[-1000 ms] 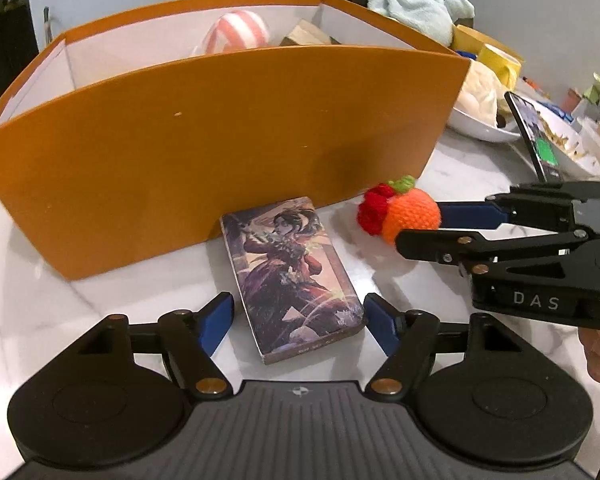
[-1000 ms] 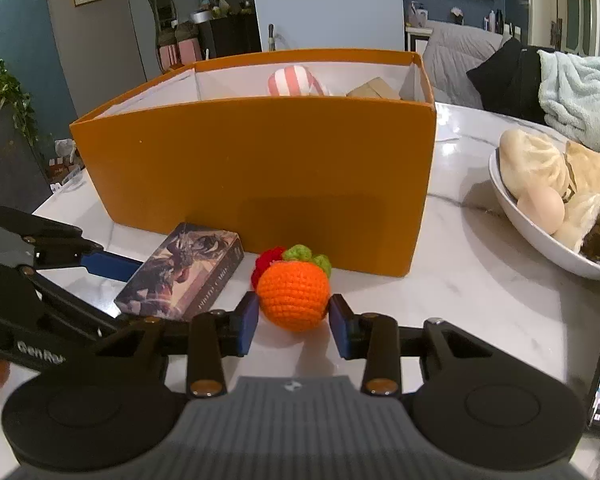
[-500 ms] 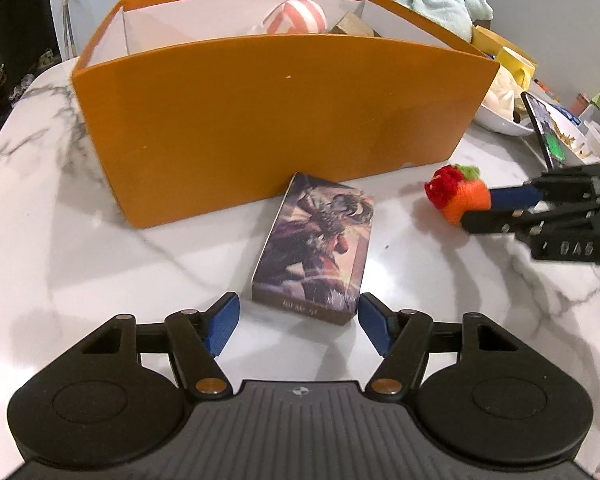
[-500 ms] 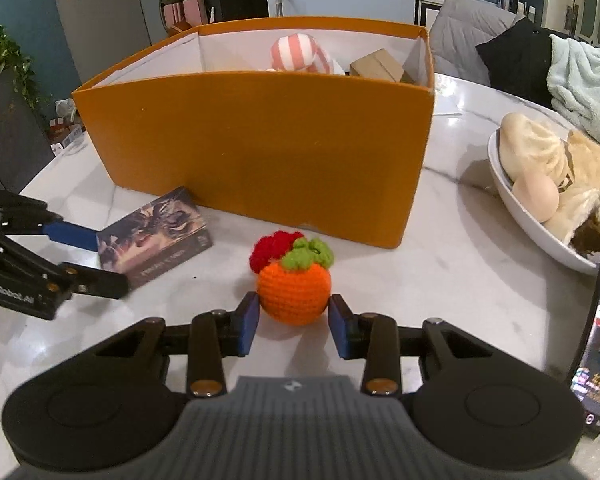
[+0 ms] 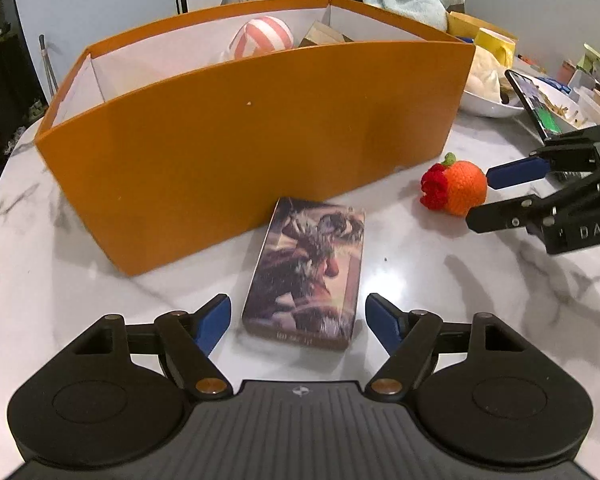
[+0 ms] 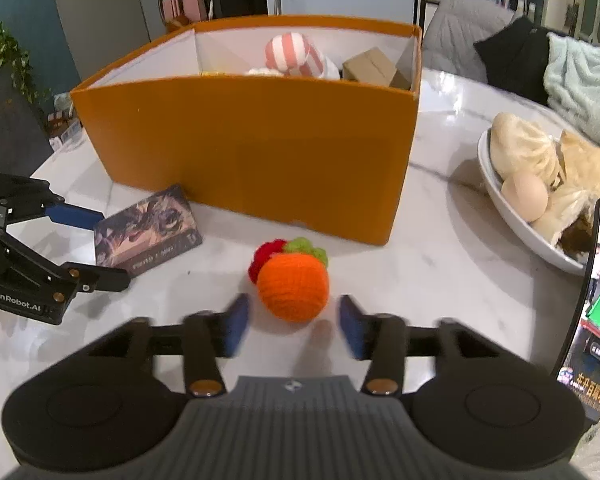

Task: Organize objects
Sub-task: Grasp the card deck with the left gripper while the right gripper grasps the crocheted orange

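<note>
On the side of our right gripper [image 5: 480, 196] we read "DAS", and on our left gripper [image 6: 104, 248] "GenRobot.AI". Between our left fingers [image 5: 214, 322] lies the card box [image 5: 306, 272], flat on the bench [image 5: 52, 288], long axis running forward toward the orange bin [image 5: 252, 152]; the fingers stand wide, touching nothing. Our right fingers [image 6: 234, 324] are spread empty, just behind the crocheted orange [image 6: 292, 286], its green leaf pointing away.
</note>
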Action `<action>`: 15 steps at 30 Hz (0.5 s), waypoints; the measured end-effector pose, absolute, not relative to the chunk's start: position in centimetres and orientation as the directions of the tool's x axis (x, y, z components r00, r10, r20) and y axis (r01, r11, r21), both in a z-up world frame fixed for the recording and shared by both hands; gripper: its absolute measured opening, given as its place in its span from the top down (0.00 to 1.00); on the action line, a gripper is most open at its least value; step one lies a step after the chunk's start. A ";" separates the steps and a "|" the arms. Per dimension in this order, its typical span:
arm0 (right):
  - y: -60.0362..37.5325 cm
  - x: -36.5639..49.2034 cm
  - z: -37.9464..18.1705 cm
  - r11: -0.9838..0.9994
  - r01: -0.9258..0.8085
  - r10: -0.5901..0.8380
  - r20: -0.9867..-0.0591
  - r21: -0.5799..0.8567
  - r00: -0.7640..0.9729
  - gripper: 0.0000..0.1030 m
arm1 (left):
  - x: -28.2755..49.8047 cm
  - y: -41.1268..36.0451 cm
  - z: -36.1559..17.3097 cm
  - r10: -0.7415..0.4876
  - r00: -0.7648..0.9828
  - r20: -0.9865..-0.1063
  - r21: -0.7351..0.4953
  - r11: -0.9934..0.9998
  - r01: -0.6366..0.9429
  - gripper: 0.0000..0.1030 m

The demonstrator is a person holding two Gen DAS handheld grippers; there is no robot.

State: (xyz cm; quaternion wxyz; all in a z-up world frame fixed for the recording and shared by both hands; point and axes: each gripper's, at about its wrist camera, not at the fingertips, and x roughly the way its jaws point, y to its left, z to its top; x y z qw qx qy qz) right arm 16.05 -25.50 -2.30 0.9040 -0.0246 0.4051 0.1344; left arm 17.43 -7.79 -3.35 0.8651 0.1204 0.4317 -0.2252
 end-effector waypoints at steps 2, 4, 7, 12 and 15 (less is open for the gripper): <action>-25.4 16.1 -2.5 0.966 -0.253 0.217 -0.723 0.061 0.656 0.40 | 18.0 -8.1 -3.5 -0.287 0.523 -0.803 0.008 0.872 0.490 0.15; -25.3 16.1 -2.8 0.968 -0.245 0.217 -0.702 0.062 0.678 0.38 | 18.5 -8.1 -3.6 -0.293 0.520 -0.802 -0.011 0.878 0.479 0.15; -25.2 16.0 -3.4 0.971 -0.230 0.209 -0.678 0.060 0.705 0.37 | 19.1 -8.3 -3.8 -0.298 0.514 -0.804 -0.028 0.883 0.469 0.15; -25.0 15.9 -4.5 0.973 -0.219 0.217 -0.644 0.078 0.734 0.37 | 19.5 -8.8 -4.1 -0.291 0.524 -0.800 -0.008 0.879 0.476 0.15; -24.9 15.9 -5.1 0.974 -0.216 0.213 -0.637 0.075 0.741 0.38 | 19.4 -9.1 -4.2 -0.283 0.532 -0.798 0.013 0.875 0.484 0.15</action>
